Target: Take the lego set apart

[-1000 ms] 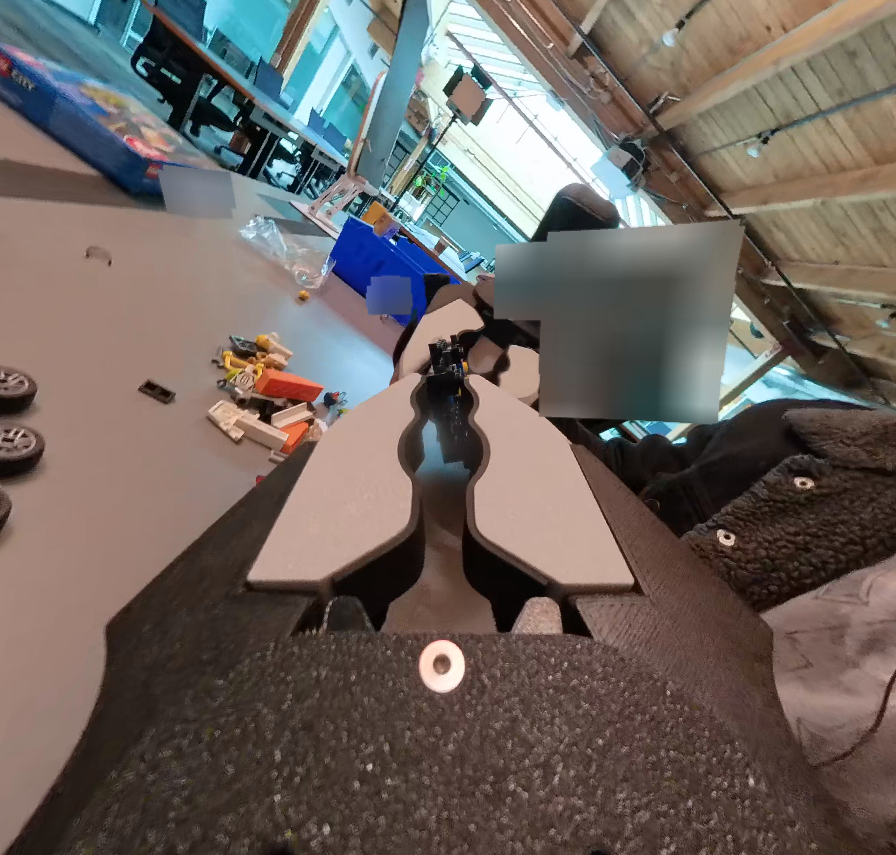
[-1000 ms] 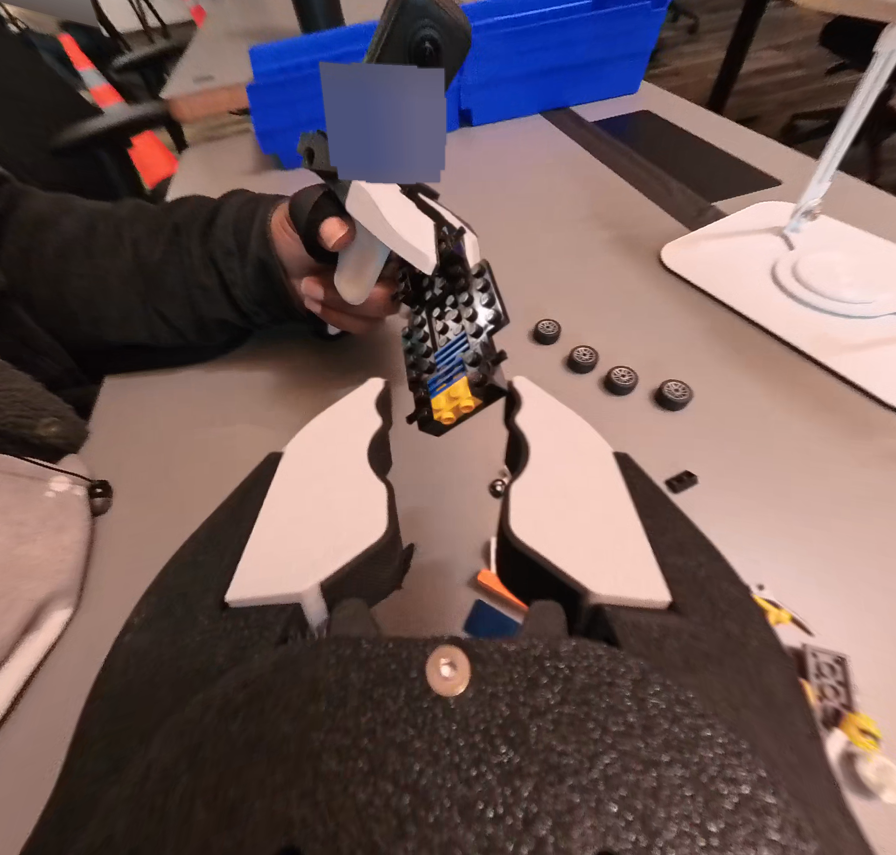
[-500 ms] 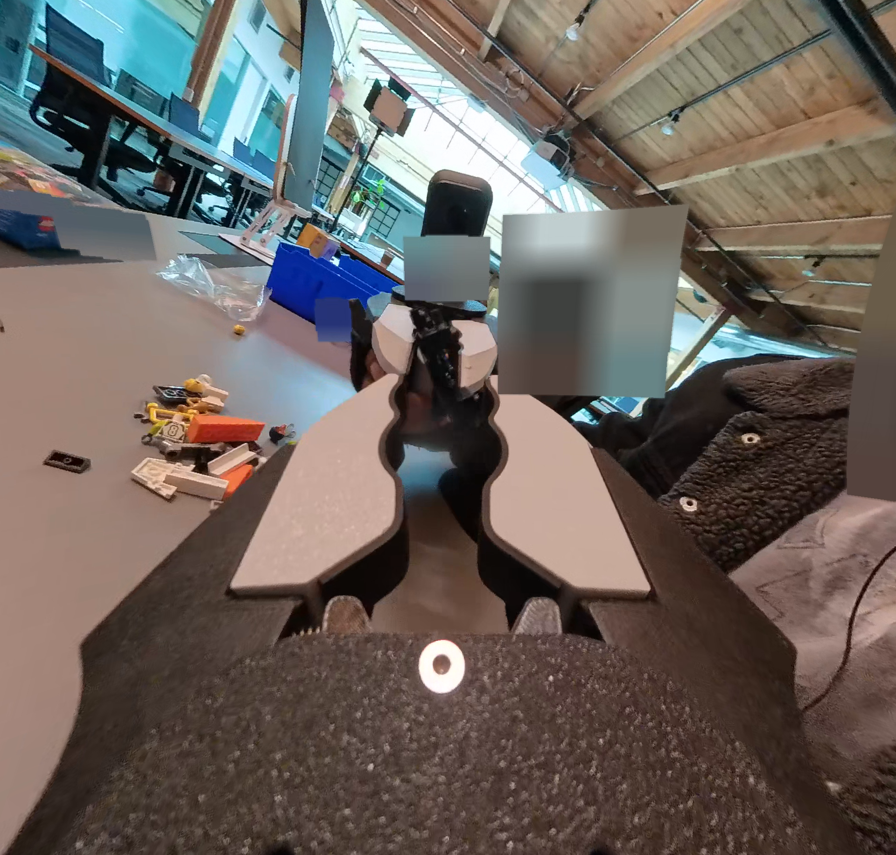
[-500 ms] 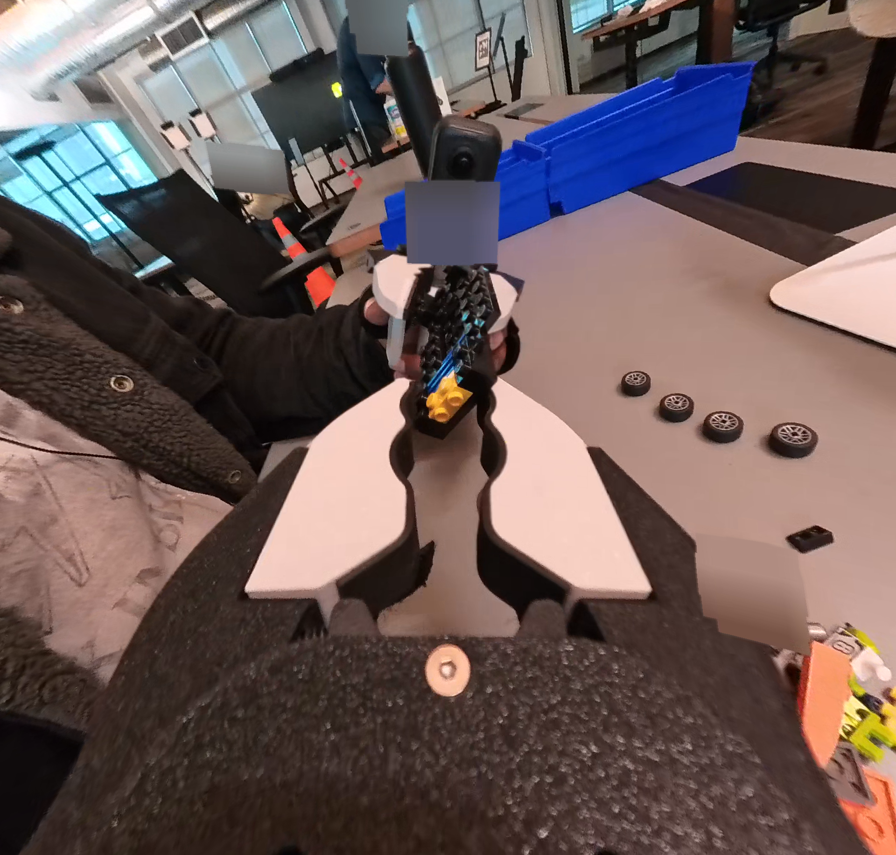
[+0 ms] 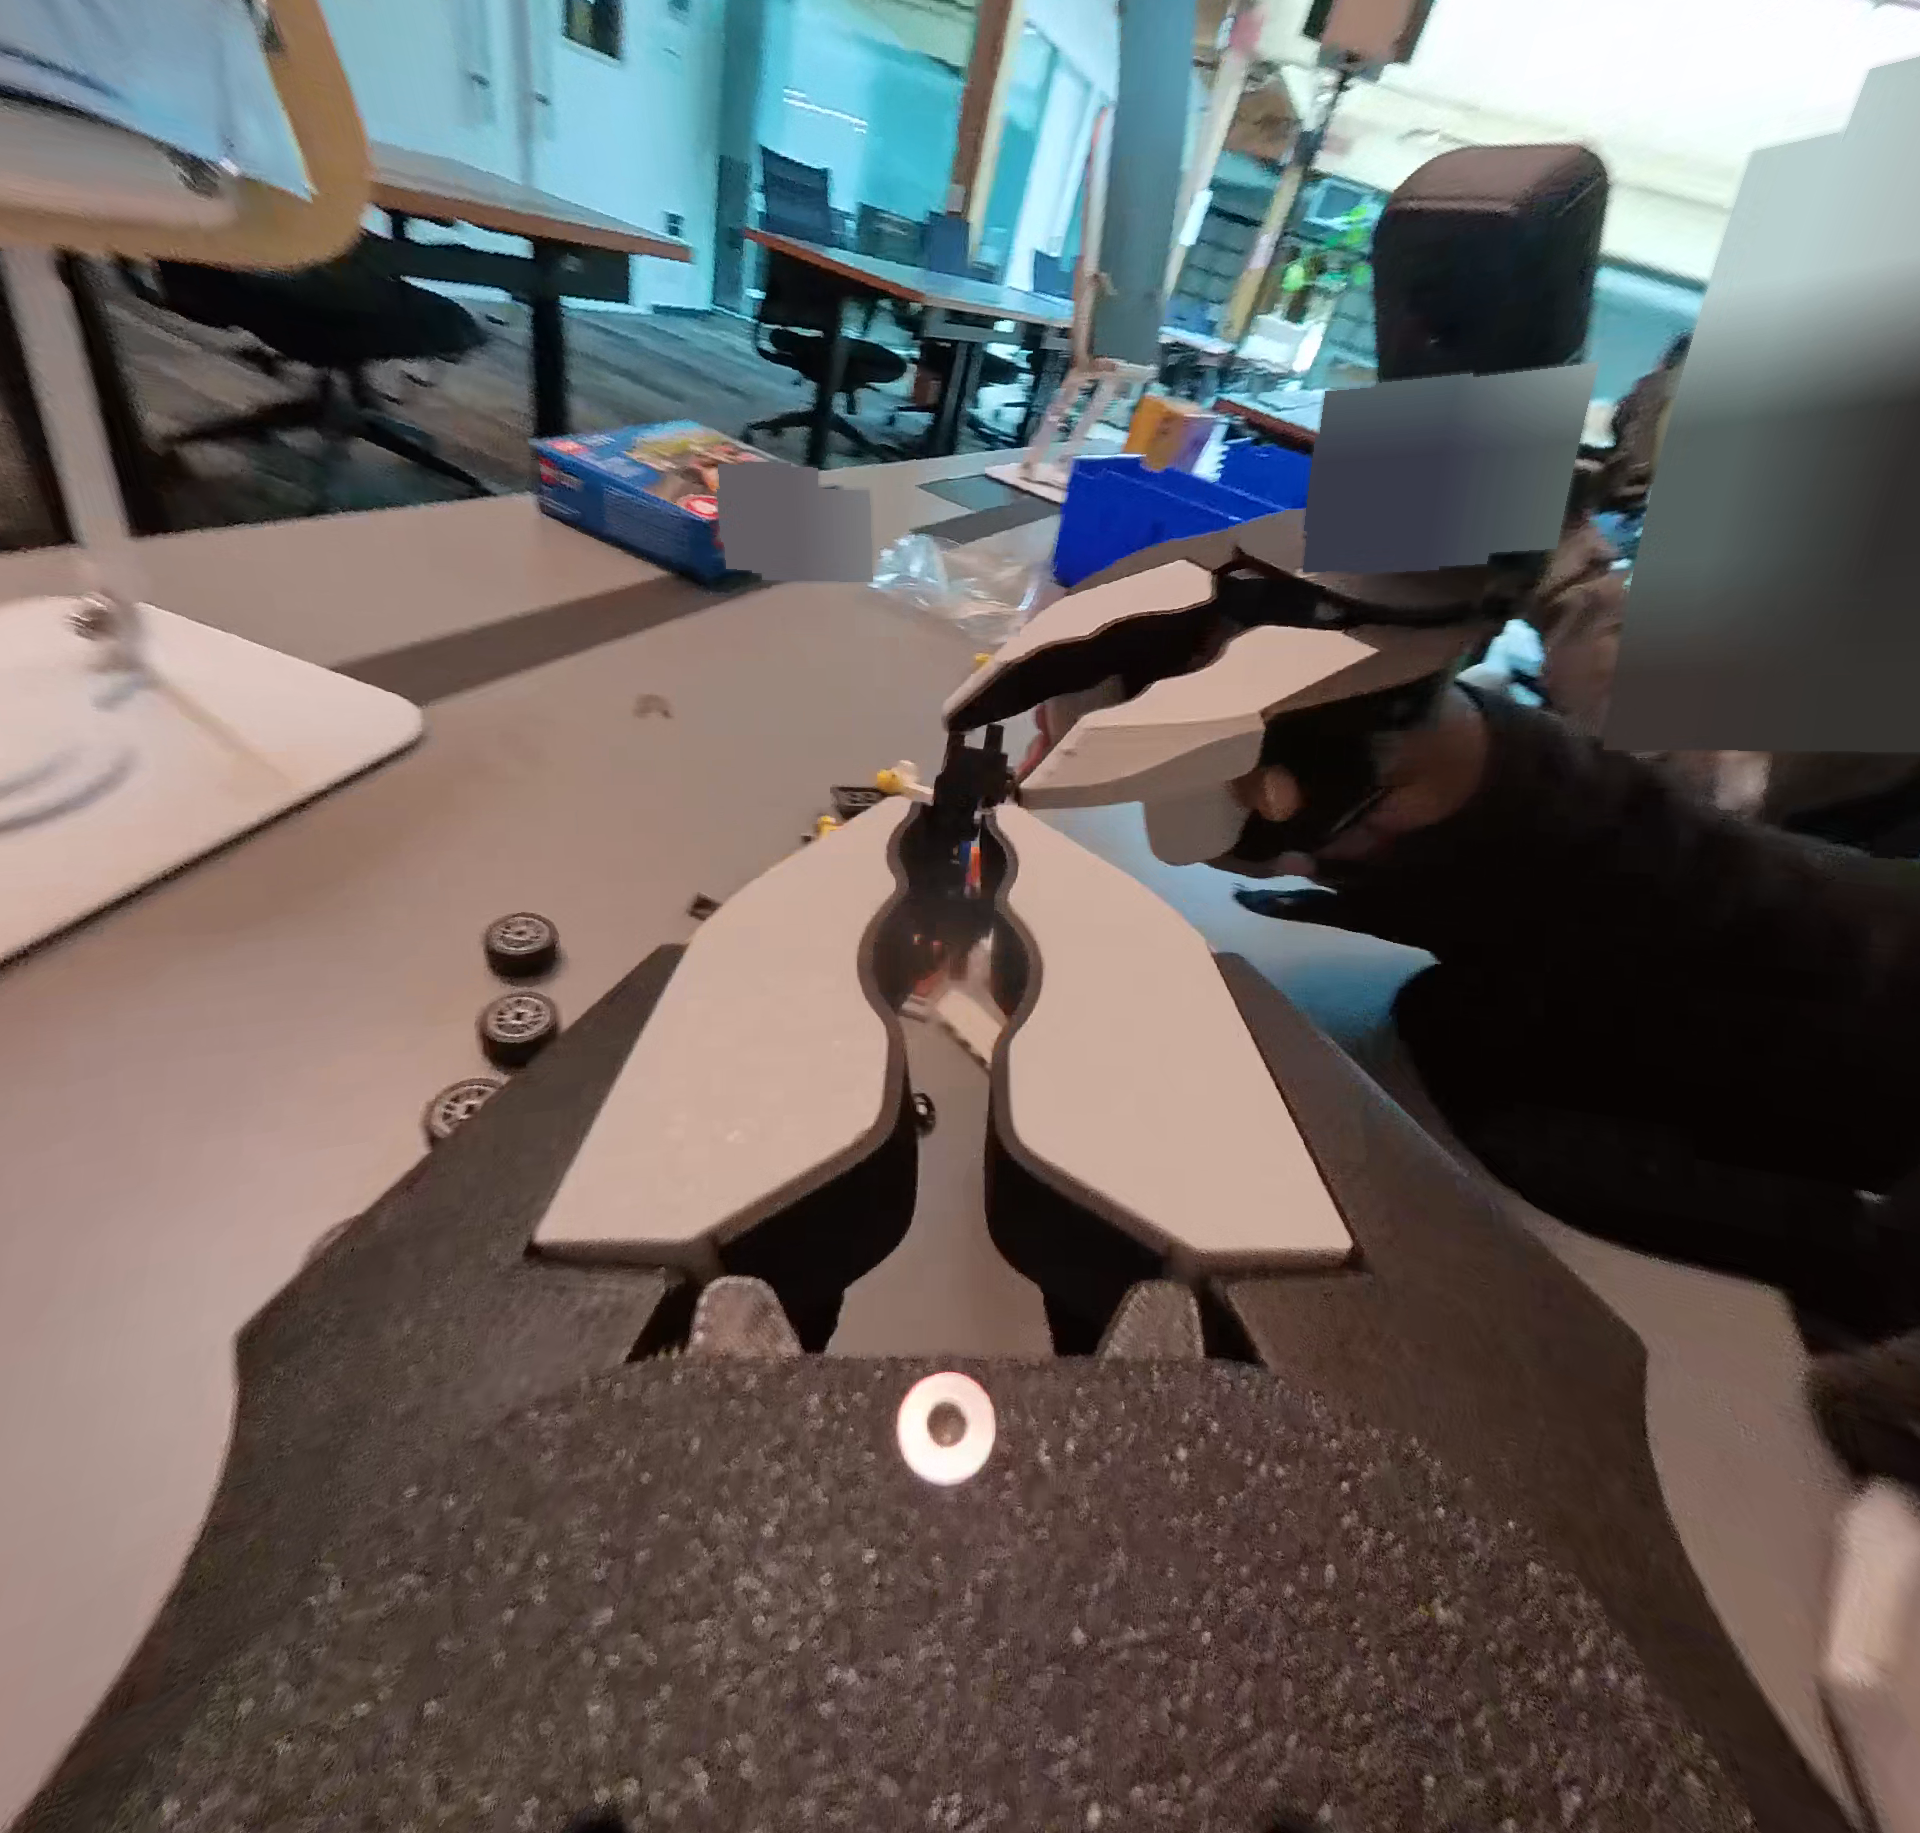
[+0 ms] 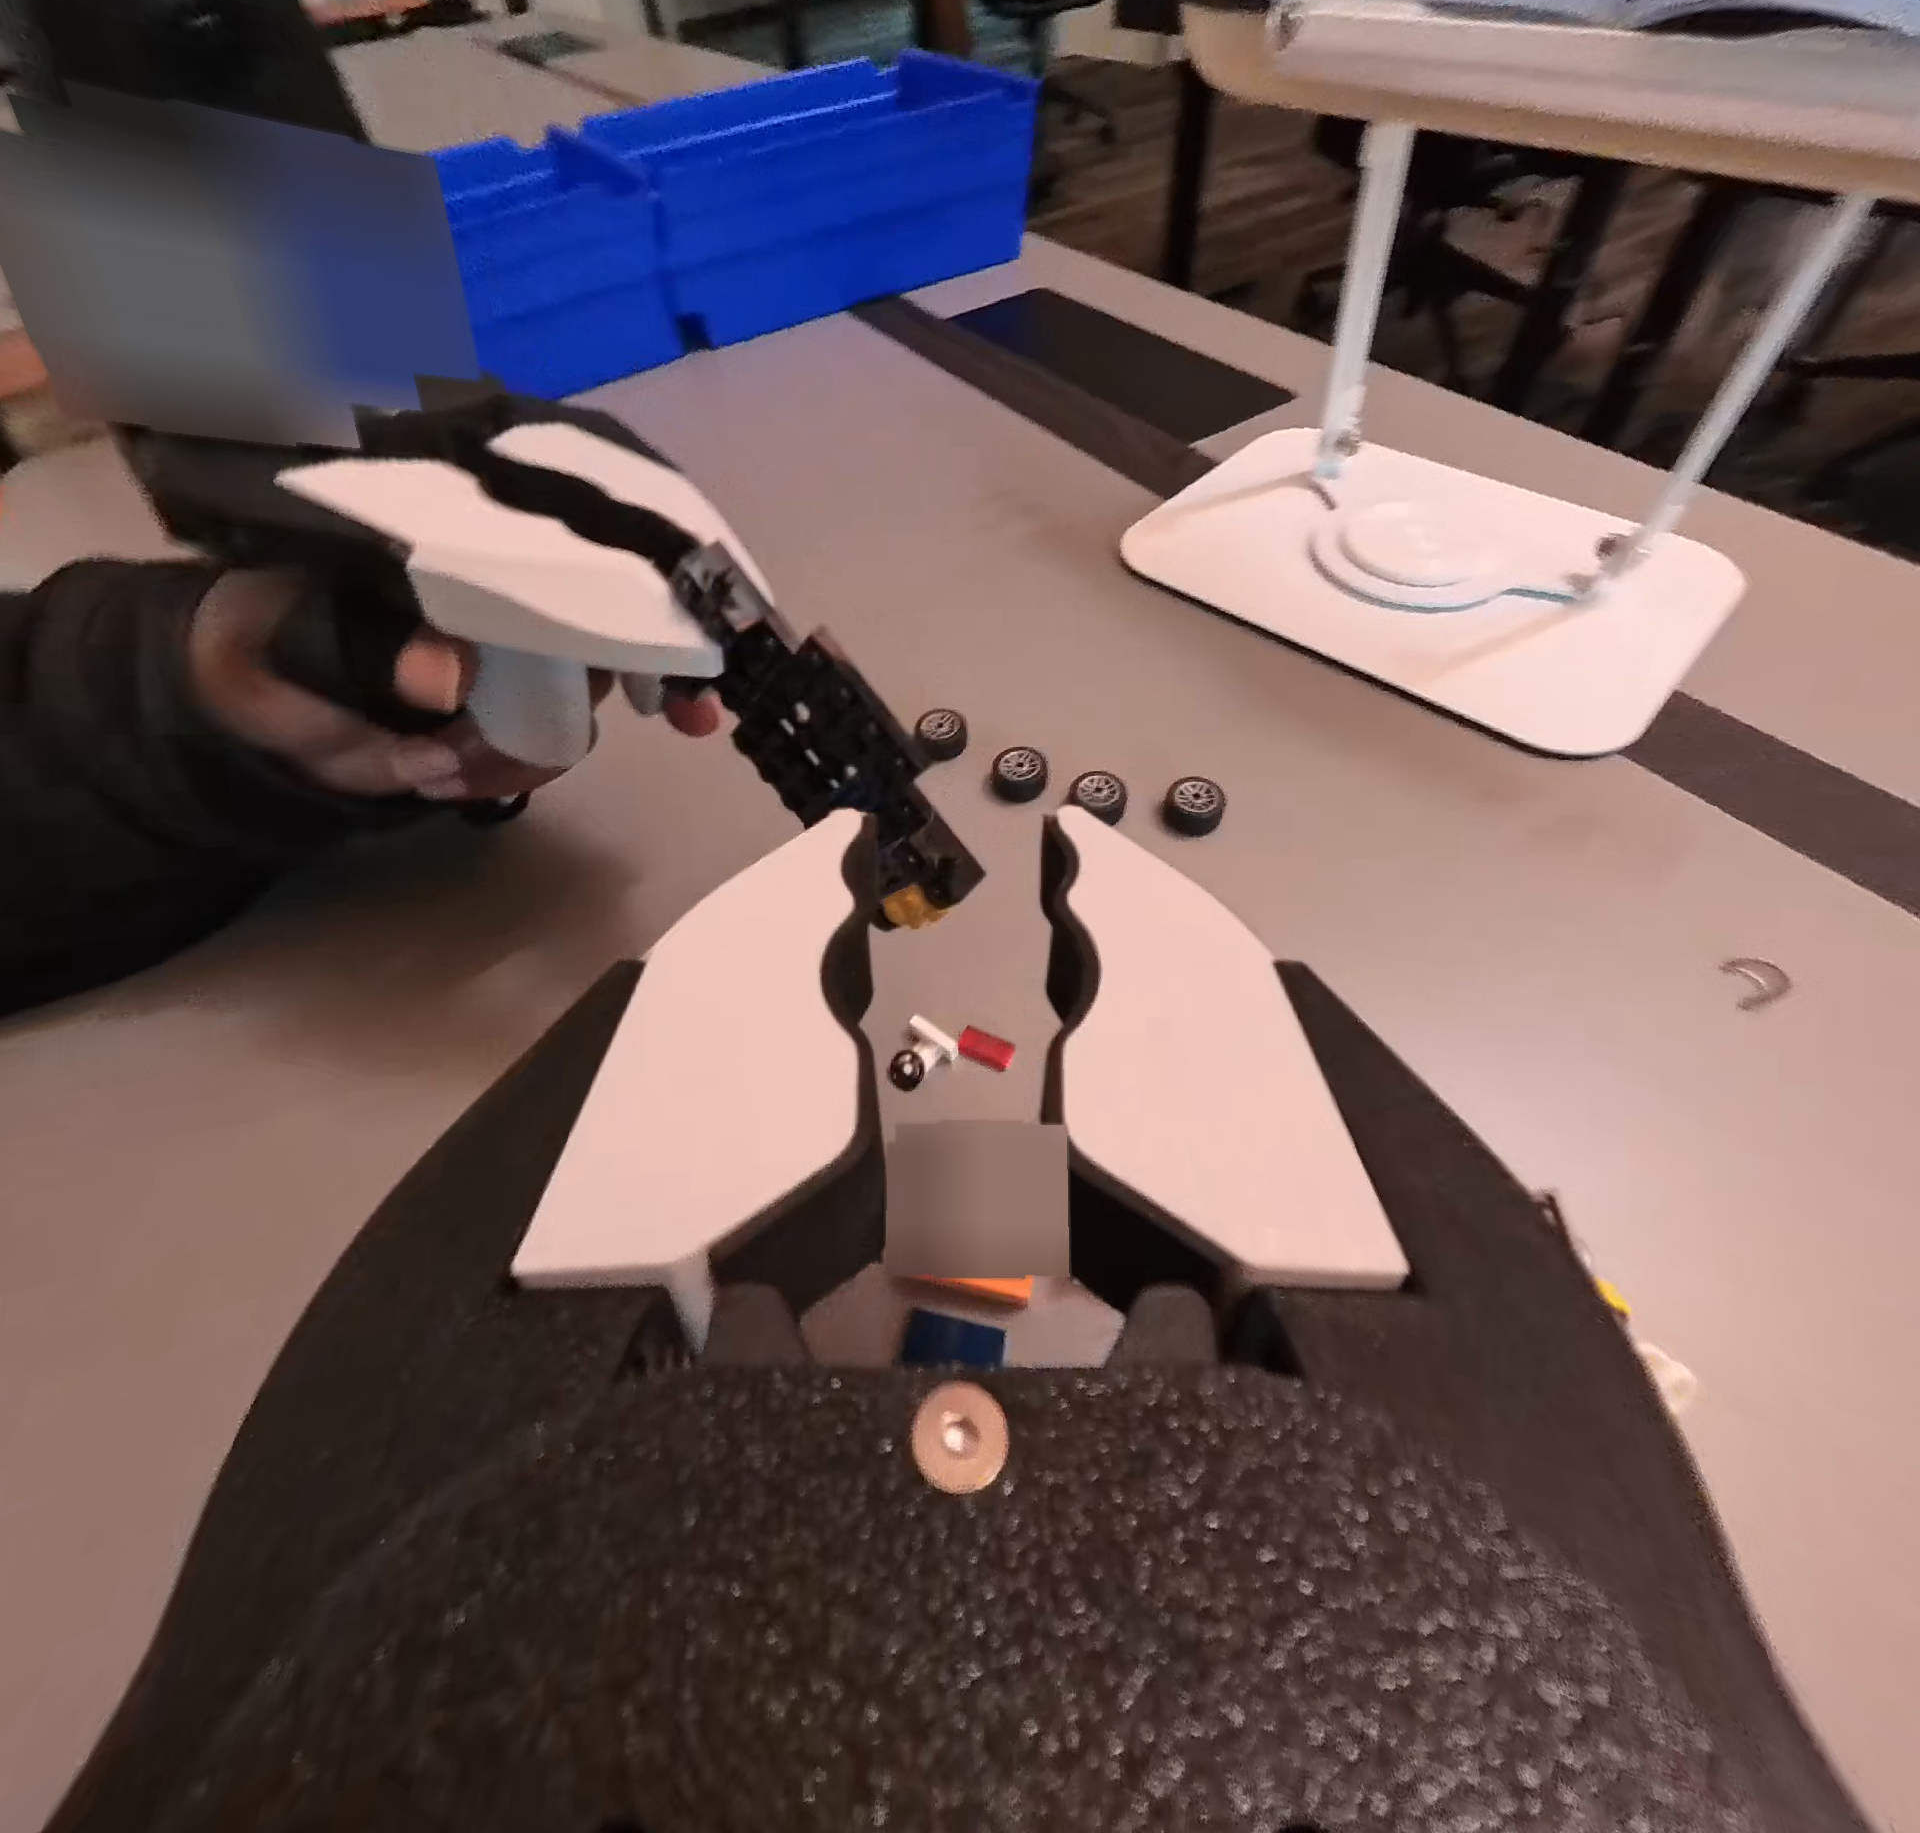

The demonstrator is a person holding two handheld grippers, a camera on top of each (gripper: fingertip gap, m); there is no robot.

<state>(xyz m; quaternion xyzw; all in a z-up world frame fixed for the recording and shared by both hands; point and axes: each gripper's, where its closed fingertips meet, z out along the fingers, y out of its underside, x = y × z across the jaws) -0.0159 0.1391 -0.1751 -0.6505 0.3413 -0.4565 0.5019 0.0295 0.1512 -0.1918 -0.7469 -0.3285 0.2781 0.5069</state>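
The lego set is a black studded chassis (image 6: pixel 831 744) with a yellow piece at its near end. My left gripper (image 5: pixel 951 827) is shut on the chassis (image 5: pixel 961 796), seen edge-on between its fingertips. The right wrist view shows it (image 6: pixel 717 599) at the left, holding the chassis out at a slant above the table. My right gripper (image 6: pixel 956 827) is open. The yellow end lies between its fingers, close to the left finger (image 6: pixel 748 1004), with a clear gap to the right finger. The right gripper also shows in the left wrist view (image 5: pixel 987 755).
Several loose wheels (image 6: pixel 1018 773) lie in a row on the grey table (image 6: pixel 1351 952). Small red and white pieces (image 6: pixel 985 1045) lie under my right gripper. Behind are blue bins (image 6: pixel 748 214), a white stand base (image 6: pixel 1434 588), a lego box (image 5: pixel 634 495) and a plastic bag (image 5: pixel 945 578). Across from one pair of fingers to the other is roughly 6 cm.
My right gripper was closed around the chassis's yellow end half a second ago and has opened. Both grippers have swung down towards the table, and the chassis is now tilted.
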